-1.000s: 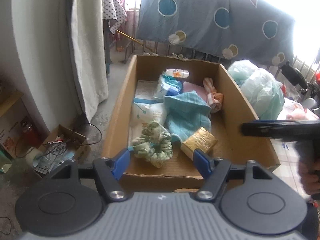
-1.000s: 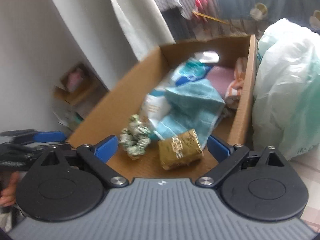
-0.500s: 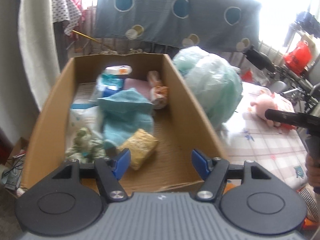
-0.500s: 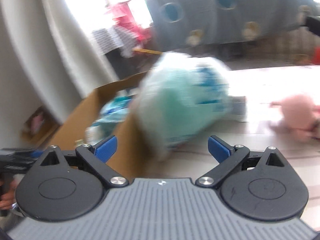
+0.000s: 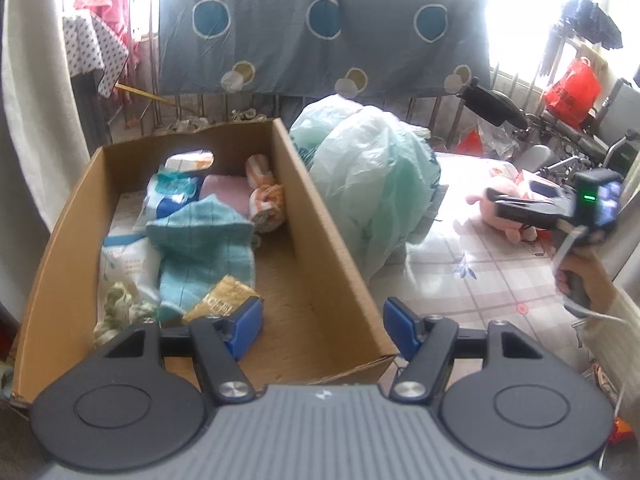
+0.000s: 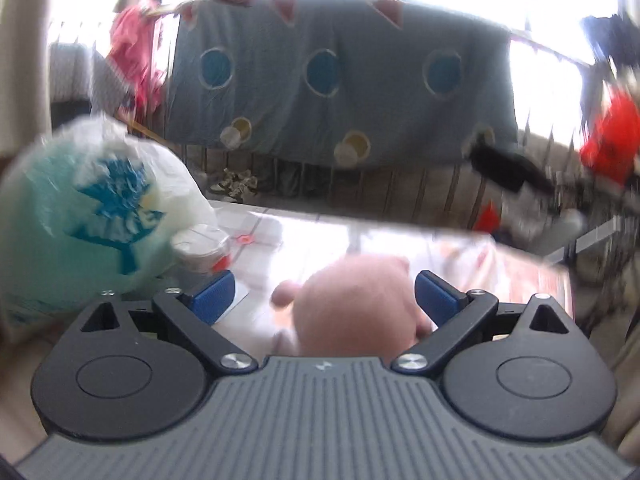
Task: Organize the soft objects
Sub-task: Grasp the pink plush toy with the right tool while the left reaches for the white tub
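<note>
— Pink plush toy [image 6: 356, 308] sits right between the right gripper [image 6: 325, 295] pads, jaws closing but not pressing yet. How will it handle?

— Light and squashy, I'd judge; take the round body, not a limb. The left gripper [image 5: 322, 327] hangs apart, empty, over the cardboard box [image 5: 340, 256].

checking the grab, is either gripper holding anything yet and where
Nothing held yet: right gripper fingers are closing around the pink plush toy without pressing; left gripper is empty.
</note>
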`<state>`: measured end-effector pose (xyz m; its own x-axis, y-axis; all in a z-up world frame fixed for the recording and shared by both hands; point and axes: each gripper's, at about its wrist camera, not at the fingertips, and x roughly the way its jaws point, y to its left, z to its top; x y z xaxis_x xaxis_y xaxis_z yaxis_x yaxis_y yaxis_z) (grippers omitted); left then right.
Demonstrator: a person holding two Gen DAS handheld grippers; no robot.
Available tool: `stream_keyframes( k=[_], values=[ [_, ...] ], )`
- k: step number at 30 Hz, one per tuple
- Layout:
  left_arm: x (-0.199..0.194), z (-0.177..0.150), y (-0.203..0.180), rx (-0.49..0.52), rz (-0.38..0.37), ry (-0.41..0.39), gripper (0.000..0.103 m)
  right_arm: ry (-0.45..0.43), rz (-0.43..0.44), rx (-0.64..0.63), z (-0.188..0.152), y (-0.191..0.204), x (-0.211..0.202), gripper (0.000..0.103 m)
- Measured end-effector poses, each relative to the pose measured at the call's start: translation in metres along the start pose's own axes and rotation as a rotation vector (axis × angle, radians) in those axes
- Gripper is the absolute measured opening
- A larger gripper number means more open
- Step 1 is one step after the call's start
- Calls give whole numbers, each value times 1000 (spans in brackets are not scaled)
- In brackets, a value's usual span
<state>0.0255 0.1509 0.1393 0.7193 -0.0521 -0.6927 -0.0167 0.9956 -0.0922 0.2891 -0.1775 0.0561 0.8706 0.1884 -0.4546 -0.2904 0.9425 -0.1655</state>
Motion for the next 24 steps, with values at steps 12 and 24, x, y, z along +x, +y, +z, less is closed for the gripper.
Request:
stream_keyframes(
  k=[12, 24],
  values=[
    [19, 41, -54, 97, -148, -6, 68, 130, 14, 84, -2, -10, -8, 39],
    [137, 117, -191, 617, -89, -36, 68, 112, 75, 258, -49, -45, -50, 43]
  ],
)
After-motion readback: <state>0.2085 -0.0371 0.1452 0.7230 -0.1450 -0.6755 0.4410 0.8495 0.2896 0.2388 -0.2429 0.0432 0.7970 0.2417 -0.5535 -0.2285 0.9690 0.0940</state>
